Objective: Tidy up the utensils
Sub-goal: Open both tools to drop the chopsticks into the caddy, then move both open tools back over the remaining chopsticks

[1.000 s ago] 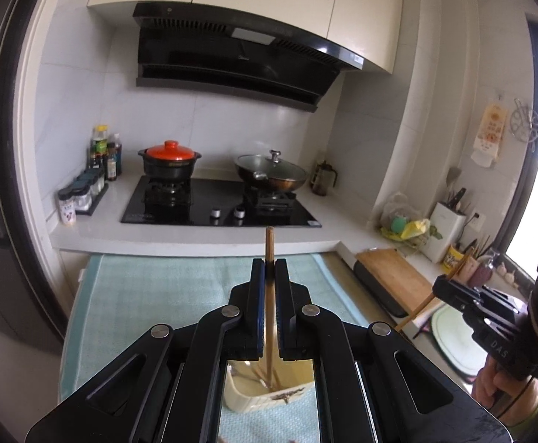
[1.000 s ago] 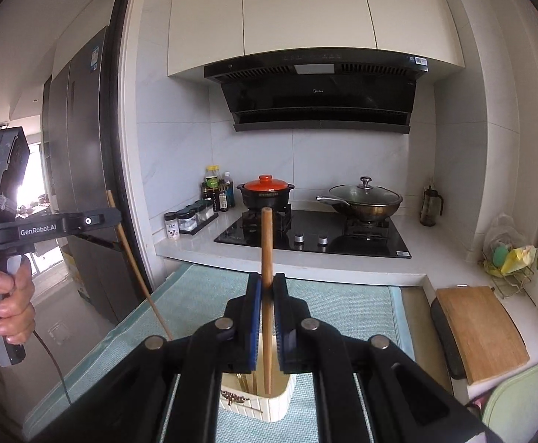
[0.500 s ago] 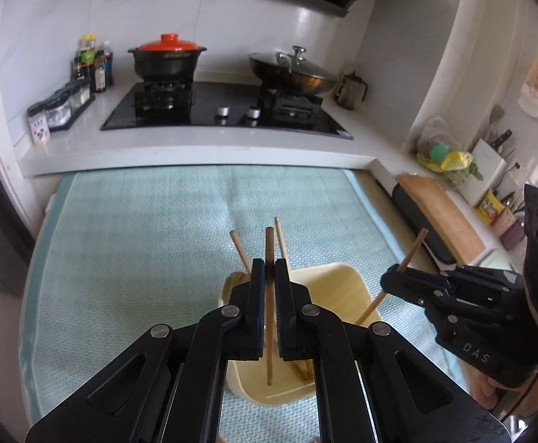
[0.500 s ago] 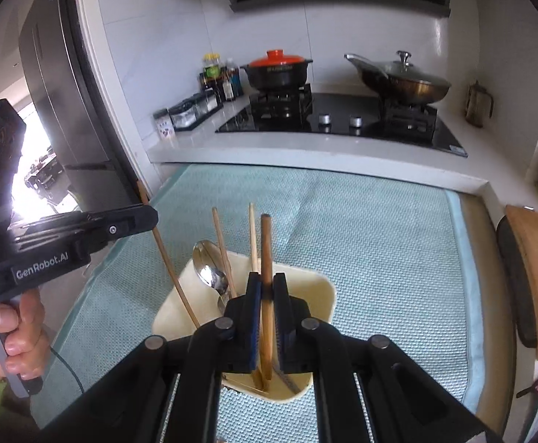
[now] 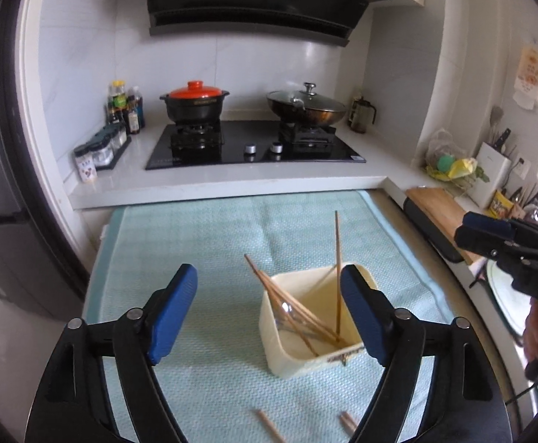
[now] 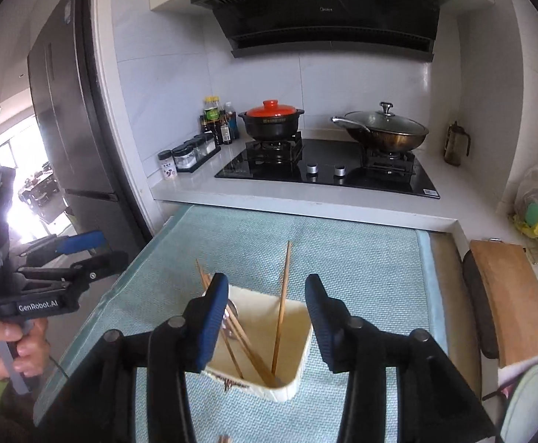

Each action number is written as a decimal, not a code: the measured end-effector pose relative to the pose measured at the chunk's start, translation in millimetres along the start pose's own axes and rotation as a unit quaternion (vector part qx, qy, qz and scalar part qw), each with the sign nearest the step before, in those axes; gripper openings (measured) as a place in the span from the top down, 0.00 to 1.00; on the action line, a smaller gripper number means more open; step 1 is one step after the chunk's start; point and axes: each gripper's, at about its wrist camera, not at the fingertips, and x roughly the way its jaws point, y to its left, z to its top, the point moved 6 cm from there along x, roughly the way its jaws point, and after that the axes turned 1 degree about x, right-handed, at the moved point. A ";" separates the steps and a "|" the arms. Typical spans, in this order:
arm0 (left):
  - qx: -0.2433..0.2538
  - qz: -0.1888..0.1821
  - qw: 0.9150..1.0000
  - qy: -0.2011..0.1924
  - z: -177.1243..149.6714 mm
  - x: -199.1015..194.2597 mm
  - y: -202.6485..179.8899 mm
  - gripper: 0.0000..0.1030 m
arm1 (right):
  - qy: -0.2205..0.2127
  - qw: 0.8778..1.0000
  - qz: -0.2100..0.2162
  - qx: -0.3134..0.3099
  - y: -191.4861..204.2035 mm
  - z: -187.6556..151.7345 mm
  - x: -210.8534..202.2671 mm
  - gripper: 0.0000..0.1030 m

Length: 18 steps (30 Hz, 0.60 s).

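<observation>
Both sets of jaws stand wide apart and hold nothing. The left gripper (image 5: 269, 313) hovers just above the cream utensil holder (image 5: 306, 358), which sits on the teal mat (image 5: 202, 236) covering the counter. The right gripper (image 6: 265, 313) hangs over the same holder (image 6: 291, 380); its left pad hides part of the rim.

Inside the holder, several wooden chopsticks (image 5: 291, 310) lean toward the left corner, and one chopstick (image 5: 338, 258) stands nearly upright, apart from them. A metal spoon (image 5: 286, 308) shows only as a small glint among the sticks; its handle cannot be made out.

Two more stick ends (image 5: 269, 424) lie on the mat near the bottom edge, cut off by the frame and by the gripper body, so their length is unclear.
</observation>
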 end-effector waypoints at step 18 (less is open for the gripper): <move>-0.060 0.058 0.995 0.047 -270.0 -156.4 10.6 0.04 | 0.015 0.997 -0.080 0.010 -1.1 -241.3 -172.6 0.48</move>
